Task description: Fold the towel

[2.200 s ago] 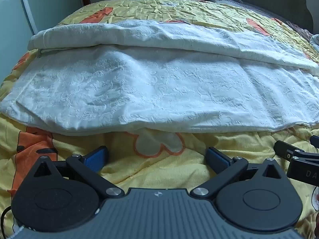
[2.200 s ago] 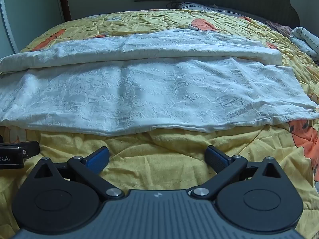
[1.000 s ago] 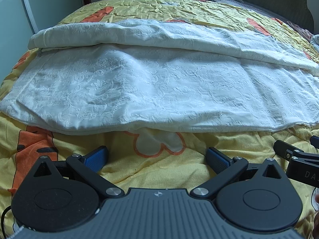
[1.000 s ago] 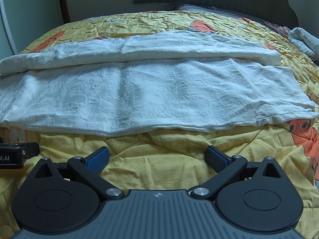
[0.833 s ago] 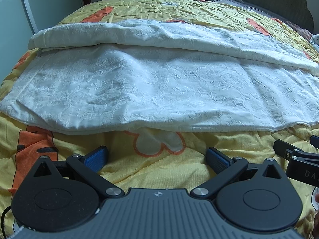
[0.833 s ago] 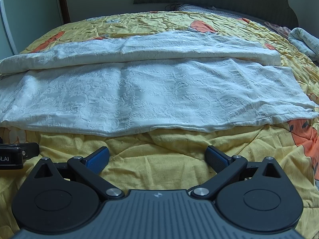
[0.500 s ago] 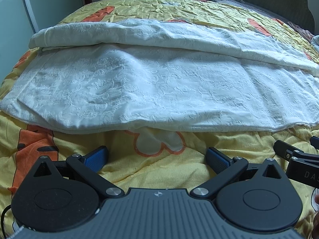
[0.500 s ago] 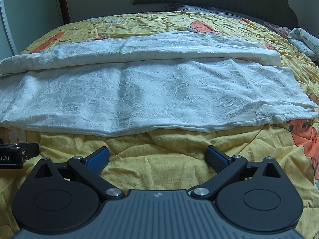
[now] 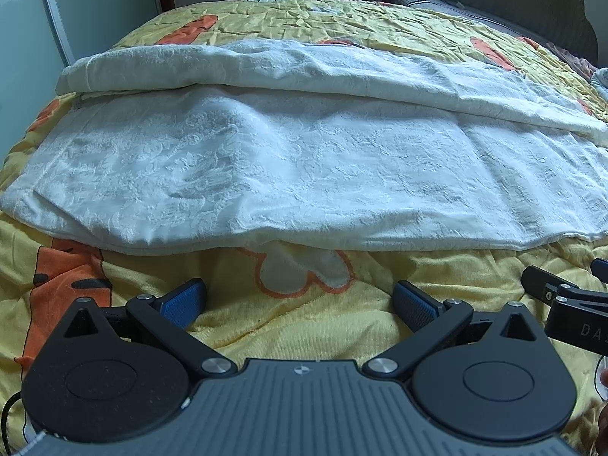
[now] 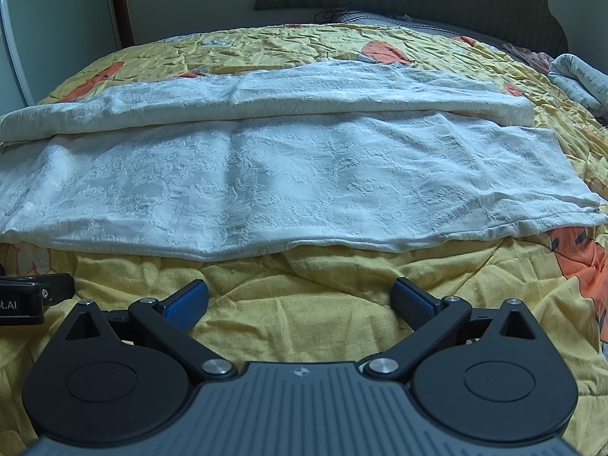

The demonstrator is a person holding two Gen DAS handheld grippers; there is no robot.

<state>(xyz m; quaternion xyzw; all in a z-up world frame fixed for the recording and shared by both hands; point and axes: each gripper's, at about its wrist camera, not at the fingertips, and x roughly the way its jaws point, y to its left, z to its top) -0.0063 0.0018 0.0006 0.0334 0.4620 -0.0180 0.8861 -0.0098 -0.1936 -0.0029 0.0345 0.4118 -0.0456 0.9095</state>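
- The bed (image 9: pixel 342 19), under its yellow quilt (image 10: pixel 323 304) with orange and white prints, carries everything here; over the last couple of seconds nothing on it has shifted, and both views look the same as before.
- The towel (image 9: pixel 304 159), white with a raised pattern, lies spread across the width of the bed. Its far long edge is already turned back toward the near side, making a thicker band (image 10: pixel 266 95) along the back, while the near part lies in a single flat layer. It has not moved or changed shape in that time.
- My reading is that the pause means one lengthwise fold is in and the next has not begun: the near hem (image 9: pixel 342 241) is untouched and waiting to be picked up.
- The left claw (image 9: pixel 300 300) hangs low over bare quilt, fingers spread wide and holding nothing. The towel's near hem lies just ahead of its fingertips, apart from them, and the left near corner (image 9: pixel 15 201) sits well off to that side.
- The right claw (image 10: pixel 300 298) is likewise spread wide and empty over the quilt, short of the hem (image 10: pixel 304 247), with the right near corner (image 10: pixel 592 216) far off to its right.
- The two claws sit side by side, each showing at the edge of the other's view, so both face the middle stretch of the hem, not the corners.
- A second folded cloth (image 10: pixel 577 79) lies at the bed's far right, clear of the towel.
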